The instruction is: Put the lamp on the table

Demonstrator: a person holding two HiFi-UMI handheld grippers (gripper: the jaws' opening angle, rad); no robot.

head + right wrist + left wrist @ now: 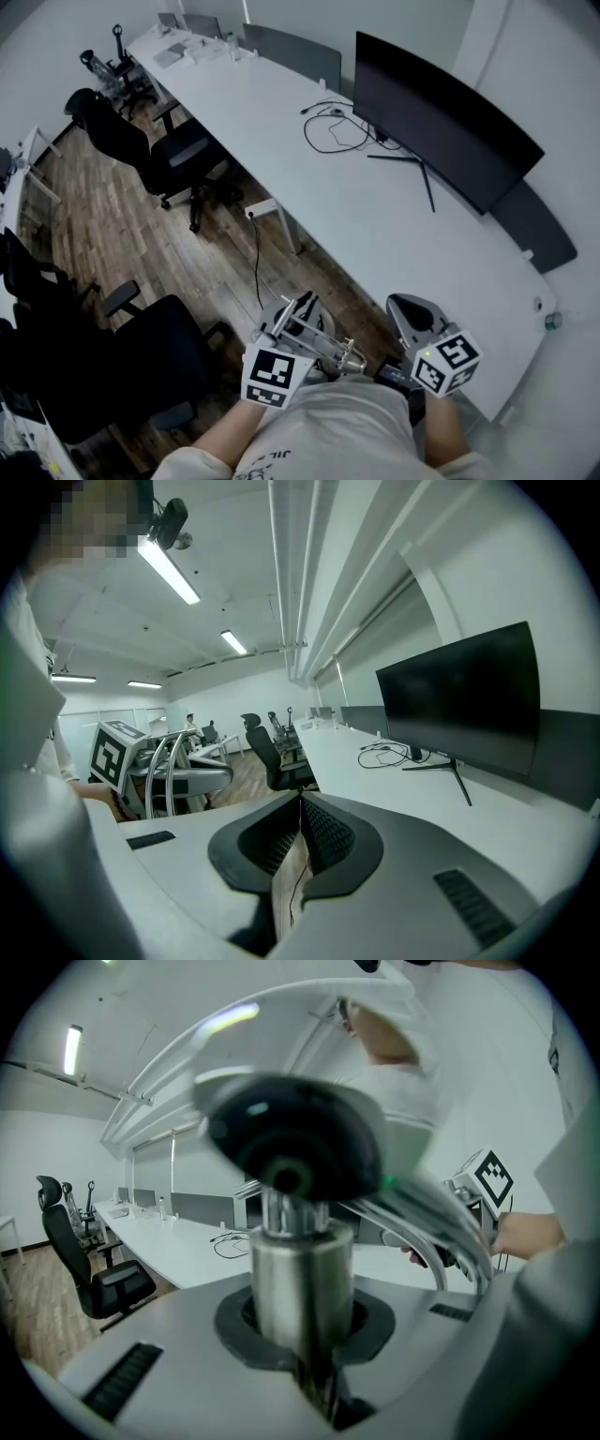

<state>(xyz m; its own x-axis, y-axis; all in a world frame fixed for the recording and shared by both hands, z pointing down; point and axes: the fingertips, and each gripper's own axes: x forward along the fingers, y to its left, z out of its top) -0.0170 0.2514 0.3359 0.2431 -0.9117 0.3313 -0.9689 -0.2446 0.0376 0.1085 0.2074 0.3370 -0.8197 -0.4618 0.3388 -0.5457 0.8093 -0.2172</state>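
The lamp (319,339) is a chrome desk lamp with curved metal arms, held low in front of the person and short of the long white table (375,220). My left gripper (286,328) is shut on the lamp's steel cylinder (300,1260), which stands between the jaws. The lamp's dark domed head (291,1138) looms above it. My right gripper (410,309) is beside it on the right, near the table's edge. In the right gripper view the right gripper (300,803) is shut, its ribbed pads meeting with nothing between them, and the lamp (173,761) shows at the left.
A large black monitor (441,122) stands on the table with a looped black cable (333,127) beside it. Black office chairs (150,150) stand along the table's near side, another chair (141,366) is at my left. Wooden floor (216,272) lies between them.
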